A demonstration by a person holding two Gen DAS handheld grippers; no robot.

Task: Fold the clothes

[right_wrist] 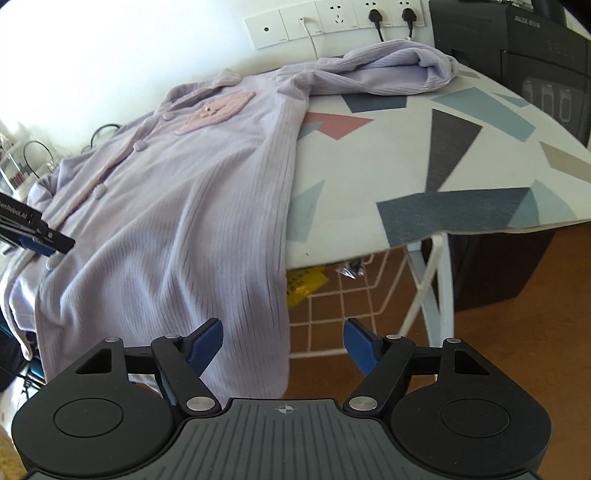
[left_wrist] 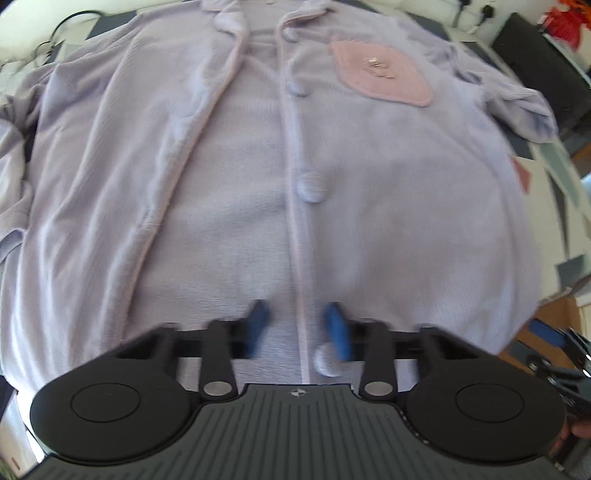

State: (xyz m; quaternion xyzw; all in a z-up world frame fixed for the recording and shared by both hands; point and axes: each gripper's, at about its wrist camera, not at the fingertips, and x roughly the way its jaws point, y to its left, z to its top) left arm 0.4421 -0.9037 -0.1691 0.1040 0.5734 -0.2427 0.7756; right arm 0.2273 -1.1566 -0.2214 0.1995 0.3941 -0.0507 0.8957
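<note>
A lilac fleece button-up shirt (left_wrist: 229, 177) with a pink chest pocket (left_wrist: 380, 74) lies face up on the patterned table. My left gripper (left_wrist: 298, 325) points down at its lower front. The blue fingers (left_wrist: 258, 325) stand a little apart on either side of the button placket, one beside a fabric button (left_wrist: 327, 360), and the cloth lies flat between them. In the right wrist view the shirt (right_wrist: 177, 206) hangs over the table's front edge. My right gripper (right_wrist: 283, 339) is open at the hanging side hem, one finger over the cloth, the other past it.
The table cover (right_wrist: 424, 155) has grey, blue and pink shapes. One sleeve (right_wrist: 388, 70) lies bunched at the back near wall sockets (right_wrist: 332, 18). A black appliance (right_wrist: 524, 55) stands at the back right. Below the table are a white wire rack (right_wrist: 351, 295) and wooden floor (right_wrist: 517, 332).
</note>
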